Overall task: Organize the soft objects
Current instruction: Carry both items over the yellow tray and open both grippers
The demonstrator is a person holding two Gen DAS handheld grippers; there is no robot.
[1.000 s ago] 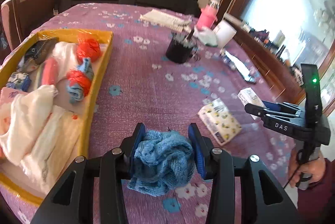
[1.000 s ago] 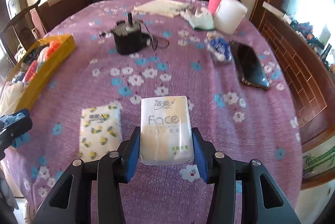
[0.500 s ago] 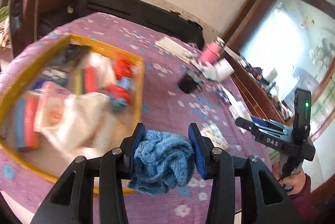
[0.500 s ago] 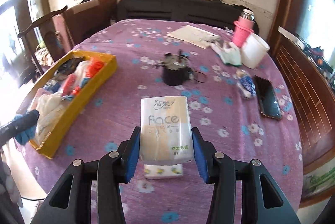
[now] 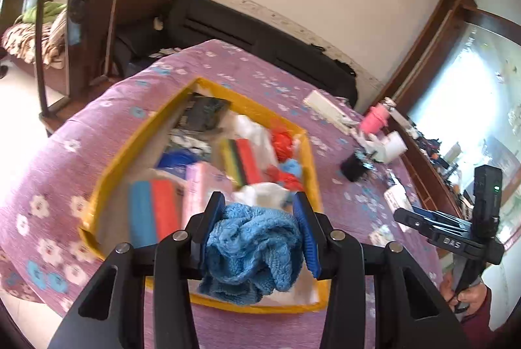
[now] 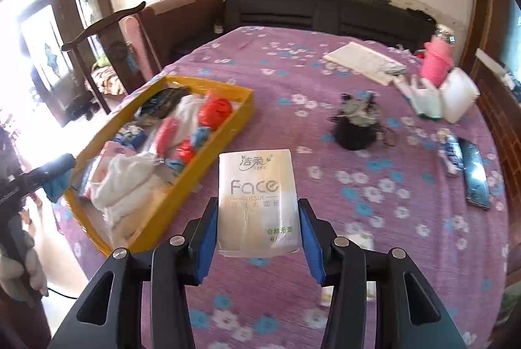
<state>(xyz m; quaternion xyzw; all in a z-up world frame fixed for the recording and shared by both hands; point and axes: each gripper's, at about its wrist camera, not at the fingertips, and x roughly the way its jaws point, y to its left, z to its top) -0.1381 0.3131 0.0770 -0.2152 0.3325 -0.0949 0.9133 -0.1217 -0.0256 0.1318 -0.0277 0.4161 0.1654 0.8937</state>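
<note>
1. Since the earlier frames, both claws are being carried toward the yellow tray [image 5: 311, 160]: in the left wrist view it has moved from the left edge to the middle of the frame, and in the right wrist view it has grown from a sliver at far left to fill the left half.
2. The left claw [image 5: 257, 228] is being kept pinched on the blue knitted cloth [image 5: 252, 254], which is bunched between the blue pads and hanging over the tray's near edge, in the lower middle of the frame.
3. The right claw [image 6: 257, 230] is being kept pressed on the tissue pack [image 6: 257, 199], held upright at the centre of its frame, over the purple flowered worktop [image 6: 374, 186] just right of the tray.
4. Both grips are best held steady until each item is well inside the rim; the cloth's dangling lower fold is likely to snag on the yellow wall if it is being lowered too early.
5. A bare patch should be chosen, since the tray is already being crowded by the white cloth [image 6: 130, 182] and the red bundle [image 6: 216, 111].
6. Room should be left between the claws, as they are converging on one tray.
</note>
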